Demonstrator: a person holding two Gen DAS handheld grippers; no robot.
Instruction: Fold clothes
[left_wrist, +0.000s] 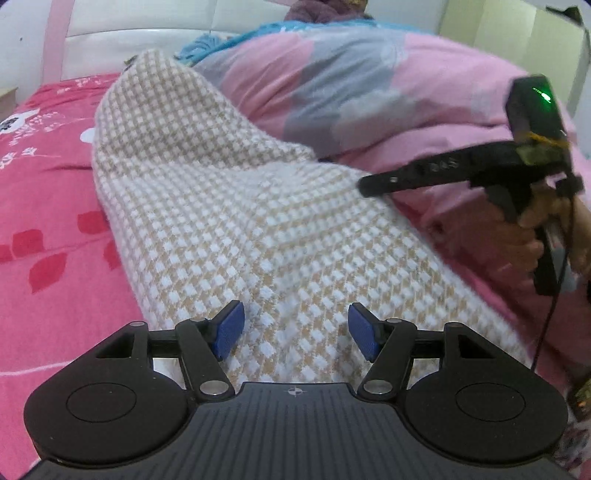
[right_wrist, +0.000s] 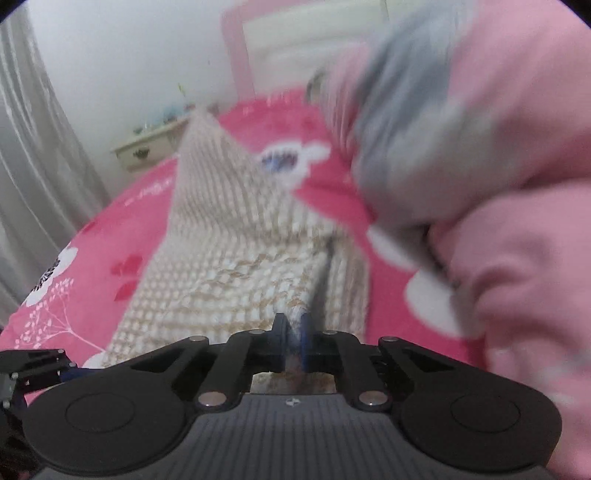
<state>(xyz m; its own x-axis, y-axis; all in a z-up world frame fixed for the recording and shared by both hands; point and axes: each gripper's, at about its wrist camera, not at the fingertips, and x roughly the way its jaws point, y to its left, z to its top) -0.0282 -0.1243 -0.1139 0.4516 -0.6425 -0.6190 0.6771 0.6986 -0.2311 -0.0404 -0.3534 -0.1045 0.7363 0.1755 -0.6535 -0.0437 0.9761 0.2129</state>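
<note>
Left wrist view: left gripper (left_wrist: 295, 328) wide open, holding nothing, 2 pads just above the checkered garment (left_wrist: 207, 192) spread on the pink bedsheet (left_wrist: 48, 206).
Right wrist view: right gripper (right_wrist: 292, 341) clamped on garment's near edge (right_wrist: 236, 266), quilt (right_wrist: 480, 147) beside.

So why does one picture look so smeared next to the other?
Right wrist view: motion blur smears the pink quilt and checked garment; only the right tool stays crisp. Left wrist view: sharper, soft even light, fisheye bending at the edges, slight blur on the right.
</note>
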